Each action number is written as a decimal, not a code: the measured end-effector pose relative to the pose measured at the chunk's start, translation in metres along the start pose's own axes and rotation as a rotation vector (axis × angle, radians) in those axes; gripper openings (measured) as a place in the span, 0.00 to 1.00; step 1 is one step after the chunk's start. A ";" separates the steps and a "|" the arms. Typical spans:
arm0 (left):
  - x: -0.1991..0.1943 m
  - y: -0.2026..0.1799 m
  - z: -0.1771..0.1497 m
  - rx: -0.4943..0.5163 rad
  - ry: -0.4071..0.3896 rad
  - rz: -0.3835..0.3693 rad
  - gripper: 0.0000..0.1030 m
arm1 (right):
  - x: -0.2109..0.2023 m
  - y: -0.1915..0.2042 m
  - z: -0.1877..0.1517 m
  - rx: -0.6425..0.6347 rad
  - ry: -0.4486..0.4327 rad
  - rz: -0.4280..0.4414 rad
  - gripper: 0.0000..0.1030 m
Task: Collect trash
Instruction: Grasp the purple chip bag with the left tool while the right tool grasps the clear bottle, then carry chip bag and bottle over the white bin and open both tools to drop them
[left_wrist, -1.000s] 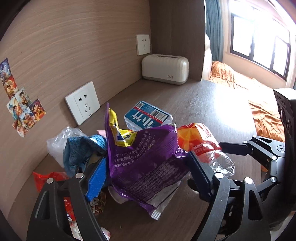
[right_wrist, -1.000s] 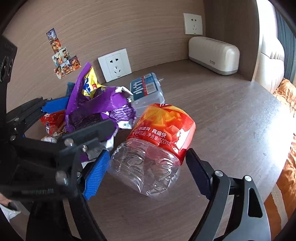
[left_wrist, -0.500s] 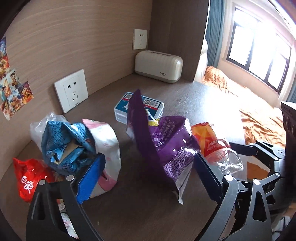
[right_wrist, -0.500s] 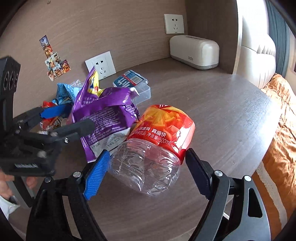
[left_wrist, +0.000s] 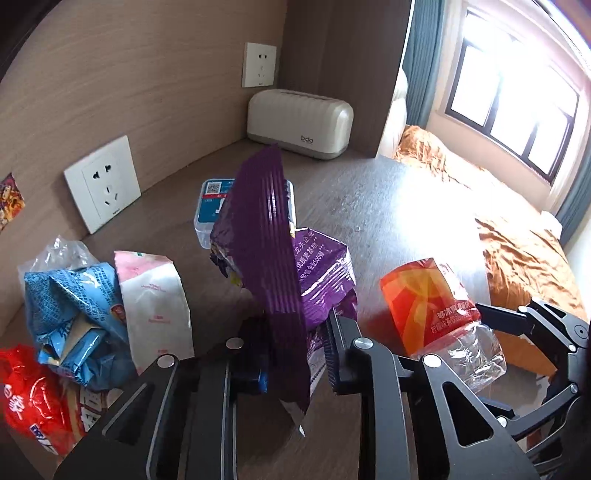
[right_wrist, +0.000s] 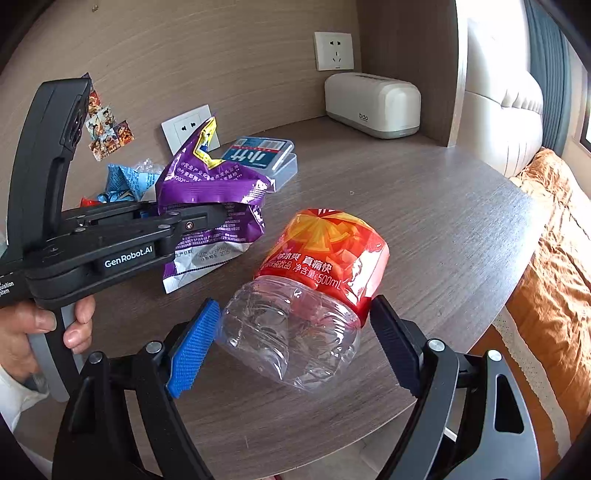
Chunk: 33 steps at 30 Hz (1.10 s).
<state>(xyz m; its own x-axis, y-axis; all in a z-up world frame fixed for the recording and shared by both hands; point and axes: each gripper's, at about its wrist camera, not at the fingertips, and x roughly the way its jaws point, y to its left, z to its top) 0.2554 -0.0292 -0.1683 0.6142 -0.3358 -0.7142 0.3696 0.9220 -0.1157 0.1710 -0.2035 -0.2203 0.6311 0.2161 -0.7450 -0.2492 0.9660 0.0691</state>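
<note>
Bedroom corner with a wood-panelled wall, a window and an orange-covered bed (left_wrist: 517, 236) beyond a brown desk (right_wrist: 424, 206). Against the wall at the desk's back corner, a cream toaster-shaped box (left_wrist: 299, 123); wall sockets above the desk's back edge. Along the desk's left edge, a heap of litter: red wrapper (left_wrist: 29, 398), blue packet (left_wrist: 70, 306), pink-and-white pouch (left_wrist: 151, 295), and a clear lidded box with a blue label (right_wrist: 258, 157) further in.

Left hand-held gripper (left_wrist: 291, 354), jaws just closed, pinched nearly together on a purple snack bag (left_wrist: 273, 258), the bag standing up between the pads, lower end near the desk's middle. Right hand-held gripper (right_wrist: 291, 343) spread wide, both pads pressed on a crushed clear bottle with a red-orange label (right_wrist: 317, 280), near the desk's front edge. A person's fingers (right_wrist: 79, 321) wrapped round the left tool's handle.

Likely risks: thin foil sliding out of the narrow pinch if swung quickly; crumpled plastic buckling or popping free under the wide squeeze, then rolling off the front edge; the two tools, just beside each other, knocking together and jarring either load loose.
</note>
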 end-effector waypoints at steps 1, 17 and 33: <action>-0.003 -0.001 0.001 -0.001 -0.005 0.000 0.20 | -0.003 0.000 0.001 0.000 -0.006 0.001 0.81; -0.054 -0.071 -0.001 0.096 -0.069 0.030 0.10 | -0.077 -0.049 -0.008 0.056 -0.106 -0.027 0.81; -0.041 -0.273 -0.028 0.311 -0.011 -0.277 0.10 | -0.181 -0.176 -0.099 0.267 -0.088 -0.265 0.81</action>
<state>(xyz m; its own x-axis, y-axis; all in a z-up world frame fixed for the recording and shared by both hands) 0.1096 -0.2613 -0.1265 0.4689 -0.5664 -0.6778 0.7137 0.6950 -0.0871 0.0276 -0.4264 -0.1629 0.7113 -0.0462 -0.7013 0.1241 0.9904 0.0606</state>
